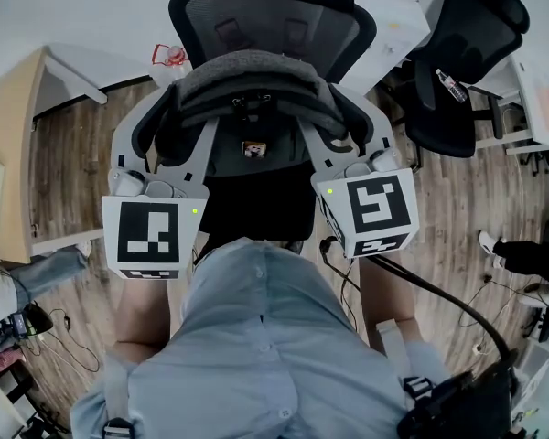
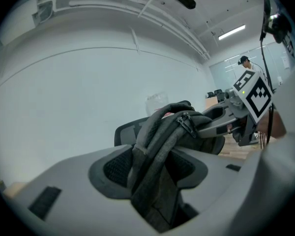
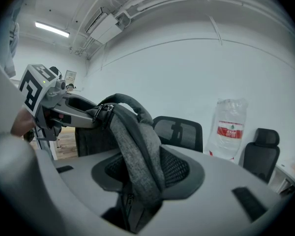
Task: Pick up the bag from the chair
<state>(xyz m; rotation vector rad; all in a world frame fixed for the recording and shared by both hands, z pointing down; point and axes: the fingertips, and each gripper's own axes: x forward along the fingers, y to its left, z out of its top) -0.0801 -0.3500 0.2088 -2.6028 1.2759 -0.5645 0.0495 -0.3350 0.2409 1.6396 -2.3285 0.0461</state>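
A grey fabric backpack (image 1: 252, 71) hangs between my two grippers, above the seat (image 1: 256, 204) of a black mesh office chair (image 1: 274, 12). My left gripper (image 1: 169, 117) is shut on the bag's left side, with grey cloth (image 2: 160, 151) pinched between its jaws. My right gripper (image 1: 348, 117) is shut on the bag's right side, where the fabric (image 3: 137, 151) folds over the lower pad. The bag's top handle and zip arch up between them. Each gripper view shows the other gripper beyond the bag (image 2: 221, 122) (image 3: 73, 114). The bag's bottom is hidden.
A second black chair (image 1: 467, 53) with a small bottle (image 1: 451, 85) on it stands at the right, next to a white desk (image 1: 544, 99). A wooden desk (image 1: 9, 154) is at the left. Cables (image 1: 494, 291) trail over the wooden floor. A large water bottle (image 3: 231, 129) stands by the wall.
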